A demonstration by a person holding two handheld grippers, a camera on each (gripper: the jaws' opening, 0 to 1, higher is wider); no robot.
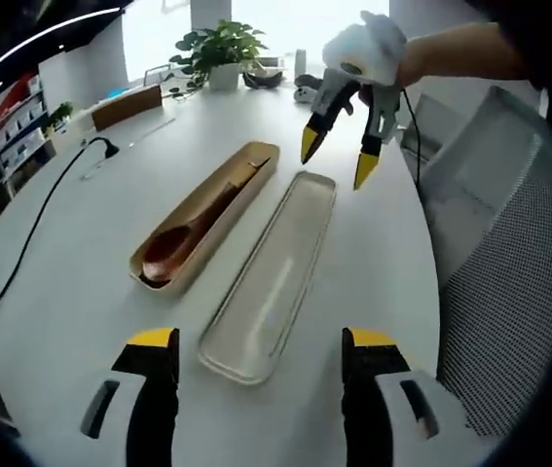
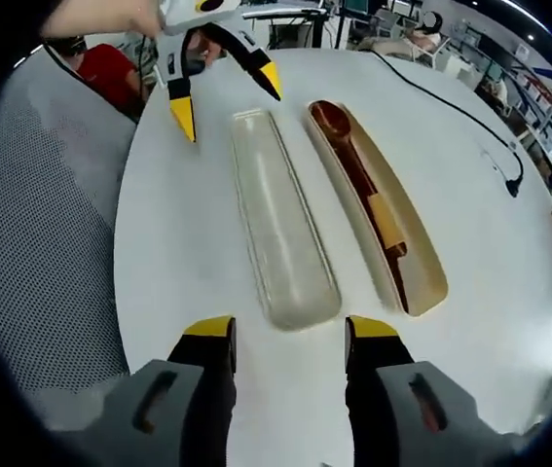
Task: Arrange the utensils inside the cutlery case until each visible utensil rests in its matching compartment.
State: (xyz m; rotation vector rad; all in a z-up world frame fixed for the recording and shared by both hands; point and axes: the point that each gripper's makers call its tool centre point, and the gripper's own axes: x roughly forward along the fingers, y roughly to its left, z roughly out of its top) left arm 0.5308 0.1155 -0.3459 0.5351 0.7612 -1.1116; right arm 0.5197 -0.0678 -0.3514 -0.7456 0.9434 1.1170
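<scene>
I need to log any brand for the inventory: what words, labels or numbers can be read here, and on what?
None can be read.
The case, the lid and the spoon carry no print.
Coloured items on the shelves are too small and blurred to read.

Table (image 1: 81, 263) bare around case (image 1: 202, 219), lid (image 1: 276, 277).

Grey grippers (image 1: 261, 389) with black, yellow-tipped jaws.

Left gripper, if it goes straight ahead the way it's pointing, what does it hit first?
Probably the translucent oblong case lid, lying on the white table just ahead between the open left tool jaws; depth is unclear, so it might pass above it.
</scene>
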